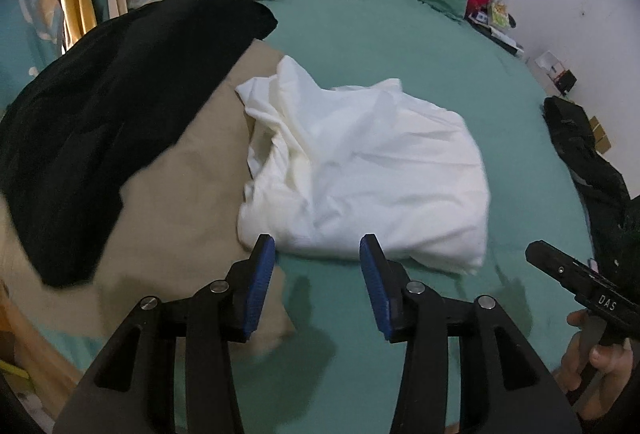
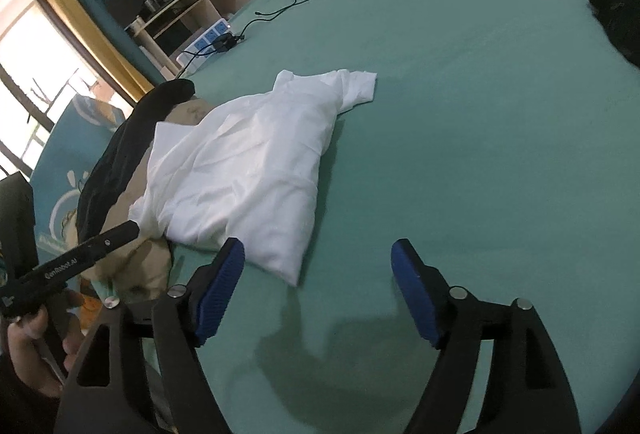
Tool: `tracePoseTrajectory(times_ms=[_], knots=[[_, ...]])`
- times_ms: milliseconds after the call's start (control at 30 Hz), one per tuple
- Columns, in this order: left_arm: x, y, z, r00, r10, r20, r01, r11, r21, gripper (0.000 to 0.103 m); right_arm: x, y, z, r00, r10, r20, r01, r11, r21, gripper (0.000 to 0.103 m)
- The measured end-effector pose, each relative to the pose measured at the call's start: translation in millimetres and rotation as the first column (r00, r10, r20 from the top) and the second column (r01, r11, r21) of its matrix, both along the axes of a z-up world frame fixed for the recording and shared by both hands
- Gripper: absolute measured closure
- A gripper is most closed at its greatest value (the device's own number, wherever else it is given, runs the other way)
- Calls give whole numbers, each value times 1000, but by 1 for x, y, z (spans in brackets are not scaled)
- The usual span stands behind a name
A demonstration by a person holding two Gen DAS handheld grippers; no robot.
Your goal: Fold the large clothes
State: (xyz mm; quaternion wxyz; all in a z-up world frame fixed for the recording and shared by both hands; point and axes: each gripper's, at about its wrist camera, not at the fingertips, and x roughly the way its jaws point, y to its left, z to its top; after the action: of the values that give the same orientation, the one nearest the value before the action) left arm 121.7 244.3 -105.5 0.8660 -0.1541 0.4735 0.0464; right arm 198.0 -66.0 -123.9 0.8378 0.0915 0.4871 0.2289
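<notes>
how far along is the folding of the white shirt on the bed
Mostly done, it seems: the white cotton shirt lies on the green bedsheet as a rough folded bundle, one sleeve sticking out. Nothing is in hand: the left claw and right claw hover open, empty. Left: tidying that bundle, plus the black garment and tan cloth beside it.

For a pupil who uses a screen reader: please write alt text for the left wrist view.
A loosely folded white garment lies on a green bedsheet, just ahead of the open left gripper, whose blue-padded jaws hold nothing. A black garment and a tan cloth lie to the left.
</notes>
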Motion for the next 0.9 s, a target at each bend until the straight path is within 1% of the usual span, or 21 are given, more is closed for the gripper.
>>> tracePoseTrajectory(times_ms=[67,133,167,300,367,467,533,667,733,800,833,867,900], knots=[[-7,-10,4,1000,2,6,-2,1000,-18,56,-9,-6,7,1000,1,12,-1,1000,-5,21],[-15,-22,5,1000,-11,6,12,998,-65,56,-17,-13,12,1000,-1,15,1,1000,-1,20],[-18,-27,6,1000,-17,6,17,997,-77,56,-20,-17,14,1000,-2,16,2,1000,1,20],[-35,-48,15,999,-34,18,35,997,-74,56,-37,-34,27,999,-10,39,11,1000,-10,19],[-43,-59,24,999,-34,39,37,997,-67,56,-44,-41,34,998,-18,57,20,1000,-22,17],[-51,-72,42,995,-30,93,35,998,-59,56,-57,-52,50,995,-20,102,25,999,-46,14],[-59,-81,58,990,-16,143,23,999,-43,56,-66,-58,62,990,-18,140,27,998,-63,11],[-71,-96,92,970,4,242,-1,1000,-12,56,-83,-70,94,972,-6,233,29,995,-97,8],[-78,-104,109,958,10,285,-15,1000,14,56,-90,-74,108,962,-4,274,35,994,-108,7],[-85,-115,127,942,15,336,-35,998,56,56,-97,-80,125,945,-7,328,45,993,-110,7],[-88,-120,136,933,15,359,-46,996,77,54,-101,-83,135,934,-10,358,53,992,-112,7],[-90,-124,142,926,14,378,-53,994,93,45,-104,-85,142,925,-14,381,60,992,-110,7],[-95,-128,151,914,14,406,-65,992,111,41,-107,-88,149,914,-20,406,69,992,-106,6]])
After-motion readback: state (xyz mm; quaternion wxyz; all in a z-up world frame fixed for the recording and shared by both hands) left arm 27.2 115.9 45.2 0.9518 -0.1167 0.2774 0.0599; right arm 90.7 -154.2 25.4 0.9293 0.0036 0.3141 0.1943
